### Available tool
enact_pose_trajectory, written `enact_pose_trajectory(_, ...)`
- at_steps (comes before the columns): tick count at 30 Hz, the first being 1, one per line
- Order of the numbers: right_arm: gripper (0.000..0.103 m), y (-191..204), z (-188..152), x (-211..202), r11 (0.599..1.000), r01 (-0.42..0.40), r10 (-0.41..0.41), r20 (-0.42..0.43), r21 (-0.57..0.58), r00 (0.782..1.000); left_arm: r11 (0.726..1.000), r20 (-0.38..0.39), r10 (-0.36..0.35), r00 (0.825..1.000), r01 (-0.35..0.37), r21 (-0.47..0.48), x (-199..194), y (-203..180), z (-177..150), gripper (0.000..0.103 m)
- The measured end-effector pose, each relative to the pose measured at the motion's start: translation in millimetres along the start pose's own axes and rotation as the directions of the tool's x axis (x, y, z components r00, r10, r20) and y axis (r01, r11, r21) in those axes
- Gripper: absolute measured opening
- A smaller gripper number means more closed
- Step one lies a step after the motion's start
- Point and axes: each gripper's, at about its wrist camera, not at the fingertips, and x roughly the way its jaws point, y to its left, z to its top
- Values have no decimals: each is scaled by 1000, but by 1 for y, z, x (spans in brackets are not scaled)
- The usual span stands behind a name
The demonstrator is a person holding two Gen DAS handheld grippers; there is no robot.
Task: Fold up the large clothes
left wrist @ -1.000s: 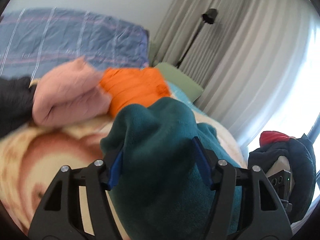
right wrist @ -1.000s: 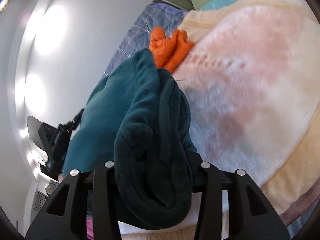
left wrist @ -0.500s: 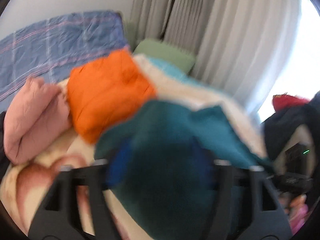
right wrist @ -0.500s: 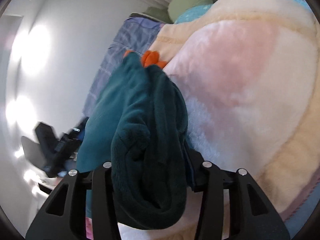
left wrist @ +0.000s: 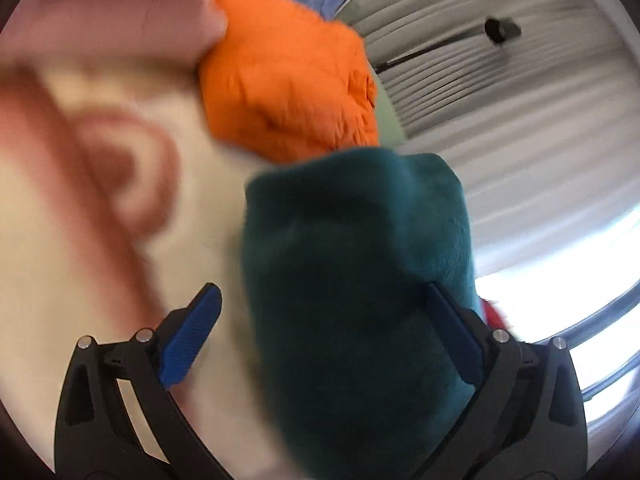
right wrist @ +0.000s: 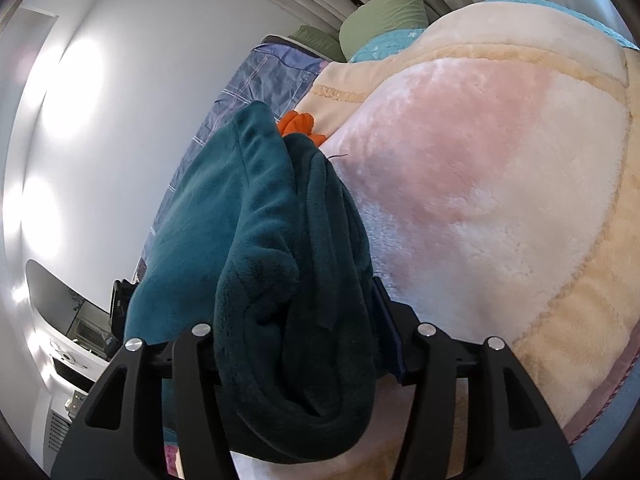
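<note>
plush teal fleece [left wrist: 352, 280], bunched, on fuzzy blanket [left wrist: 80, 240]

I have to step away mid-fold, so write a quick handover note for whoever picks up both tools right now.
Left tool: jaws opening wide; the teal fleece garment lies between them, clear of one blue pad, against the other.
Right tool: jaws opening, the bunched fleece still fills the gap; pad contact is hidden.
Where things are: the fleece is bundled on the cream and pink blanket, next to a folded orange garment and a pink one.
Done: the fleece looks folded into a thick bundle and set down.
Left: free both tools, tidy the bundle, probably stack it with the folded ones.
</note>
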Motion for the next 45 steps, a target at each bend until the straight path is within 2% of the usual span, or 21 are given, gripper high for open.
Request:
enact_pose_trajectory(3,66,-8,0,3,1000,2,-1,-21,29,1000,998,-1,-58,998,58,2,12,0,-2,101)
enact_pose_trajectory(5,68,-16,2,7,997,-30,33,-38,74,999,997,-14,-82,997,82,-3,21,-3,3,101)
enact_pose_trajectory(8,68,-17,4,10,995,-45,49,-48,93,998,998,-9,-66,998,66,7,32,-12,12,101)
enact_pose_trajectory(9,57,-15,4,12,994,-59,64,-53,95,997,998,-2,-62,998,62,22,37,-17,13,101)
enact_pose_trajectory(10,55,-13,4,11,991,-77,84,-62,108,995,997,13,-59,998,59,52,40,-24,15,100)
enact_pose_trajectory(12,47,-9,8,9,987,-92,101,-66,133,993,994,46,-62,997,58,96,40,-35,15,87)
enact_pose_trajectory(16,44,9,22,-7,990,-116,118,-27,80,993,979,87,-43,995,25,203,30,-76,20,80)
enact_pose_trajectory(20,44,23,53,-23,991,-132,131,44,20,990,949,94,-63,994,30,313,33,-139,37,79)
enact_pose_trajectory(25,44,17,129,-17,991,-133,132,136,3,982,925,103,-61,993,17,379,76,-202,82,79)
enact_pose_trajectory(28,44,8,174,5,994,-107,103,157,15,982,927,131,-5,991,-45,373,121,-225,118,79)
enact_pose_trajectory(30,44,-4,205,30,996,-80,76,160,23,984,925,172,58,983,-118,362,154,-231,142,78)
enact_pose_trajectory(32,44,-19,225,57,1000,-14,15,172,-7,985,874,260,163,952,-262,410,191,-239,162,67)
enact_pose_trajectory(34,46,-42,232,90,996,89,-88,141,-1,986,754,317,301,899,-428,499,229,-238,161,71)
enact_pose_trajectory(35,50,-58,231,104,989,143,-145,119,23,982,709,301,346,889,-458,537,249,-229,154,74)
enact_pose_trajectory(36,51,-73,227,116,988,149,-153,129,42,980,693,230,363,903,-427,580,272,-213,142,76)
enact_pose_trajectory(37,52,-80,225,117,983,170,-177,143,65,974,694,203,359,911,-405,595,280,-204,135,76)
enact_pose_trajectory(38,53,-83,223,112,983,165,-175,157,74,972,715,235,295,926,-377,589,278,-194,122,80)
enact_pose_trajectory(39,56,-83,221,108,985,163,-171,165,62,971,729,243,274,931,-366,578,276,-191,120,85)
enact_pose_trajectory(41,64,-83,217,100,982,182,-189,192,53,963,798,196,224,955,-295,526,270,-182,126,89)
enact_pose_trajectory(43,68,-83,214,96,982,179,-187,197,56,963,819,184,235,954,-297,491,267,-178,130,93)
enact_pose_trajectory(45,76,-82,213,93,979,193,-201,207,59,957,810,214,260,942,-333,483,261,-178,125,93)
